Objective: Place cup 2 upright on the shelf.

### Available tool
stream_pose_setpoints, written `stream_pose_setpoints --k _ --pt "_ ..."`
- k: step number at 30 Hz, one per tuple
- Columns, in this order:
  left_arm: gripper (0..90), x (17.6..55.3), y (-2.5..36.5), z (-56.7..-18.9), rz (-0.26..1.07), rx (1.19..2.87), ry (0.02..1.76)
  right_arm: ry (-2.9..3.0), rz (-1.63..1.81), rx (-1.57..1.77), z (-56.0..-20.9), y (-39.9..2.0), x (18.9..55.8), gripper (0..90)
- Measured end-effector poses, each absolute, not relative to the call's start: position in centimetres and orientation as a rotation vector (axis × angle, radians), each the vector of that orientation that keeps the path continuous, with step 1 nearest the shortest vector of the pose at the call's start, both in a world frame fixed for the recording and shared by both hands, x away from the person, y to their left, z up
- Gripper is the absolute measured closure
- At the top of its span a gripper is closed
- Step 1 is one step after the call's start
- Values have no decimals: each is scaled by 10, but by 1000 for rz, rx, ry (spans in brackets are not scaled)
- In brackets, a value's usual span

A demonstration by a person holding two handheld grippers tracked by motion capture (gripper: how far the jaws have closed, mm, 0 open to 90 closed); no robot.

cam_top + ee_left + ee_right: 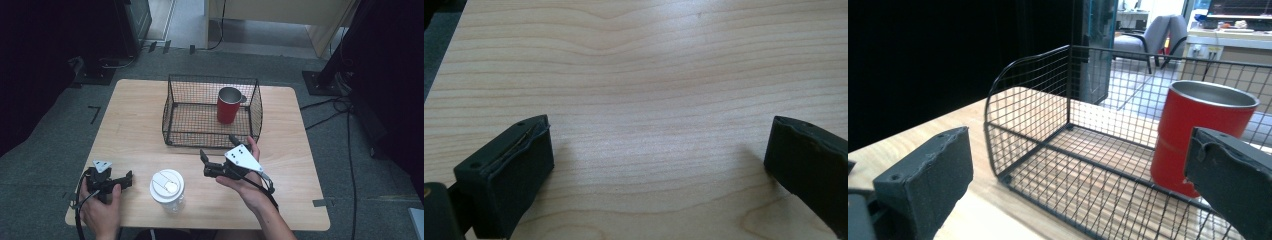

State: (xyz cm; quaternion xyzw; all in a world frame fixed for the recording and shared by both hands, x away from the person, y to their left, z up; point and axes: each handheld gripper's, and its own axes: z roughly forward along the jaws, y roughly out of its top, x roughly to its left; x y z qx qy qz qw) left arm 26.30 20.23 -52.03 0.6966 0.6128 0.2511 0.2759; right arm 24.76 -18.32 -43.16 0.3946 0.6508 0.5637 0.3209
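Red mug: metal, silver rim and inside, handle on right side in high view, upright, open top, looks empty. Stands inside black wire basket, in its right half, near right wall. Basket: rectangular mesh, open top, on far middle of light wood table.

Clear cup with white lid: upright, lid on, near front table edge, left of centre, well apart from basket.
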Motion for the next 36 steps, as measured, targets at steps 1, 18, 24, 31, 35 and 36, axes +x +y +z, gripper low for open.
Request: stream_pose_setpoints --k 1,18,24,31,35,36 --pt "0 263 202 -520 675 1871 1647 1722 1486 1033 -435 -181 244 0" --pt "0 264 202 -520 673 1869 1646 1805 1518 1023 -468 -173 218 0" --pt "0 264 202 -520 674 1869 1646 1824 1535 1021 -477 -172 207 0" --pt "0 264 201 -520 675 1867 1649 1851 1519 1010 -486 -172 198 0" --pt "0 264 201 -520 677 1865 1651 1866 1526 1004 -489 -170 194 0" --pt "0 264 201 -520 677 1865 1651 1870 1531 1003 -490 -169 193 0"
